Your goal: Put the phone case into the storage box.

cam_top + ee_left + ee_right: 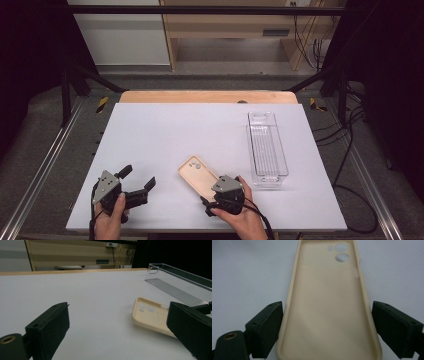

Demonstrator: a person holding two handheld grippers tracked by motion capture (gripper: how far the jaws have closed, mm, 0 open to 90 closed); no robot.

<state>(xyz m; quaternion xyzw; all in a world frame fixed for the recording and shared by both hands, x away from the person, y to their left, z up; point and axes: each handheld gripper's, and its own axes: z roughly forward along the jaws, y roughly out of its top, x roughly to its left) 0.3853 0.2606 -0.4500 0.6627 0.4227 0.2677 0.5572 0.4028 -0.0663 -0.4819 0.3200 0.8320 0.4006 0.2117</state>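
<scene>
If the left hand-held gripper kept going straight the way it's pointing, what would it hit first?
Probably nothing soon: between the open jaws of the left hand-held gripper lies bare table. The phone case sits just right of that line, before its right jaw, so it might get clipped. Depth is hard to judge.

Lab: black frame rig (75, 75), floor cables (350, 145), white table (165, 135).

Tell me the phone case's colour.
The phone case is pale beige, clearest in the right gripper view.
</scene>
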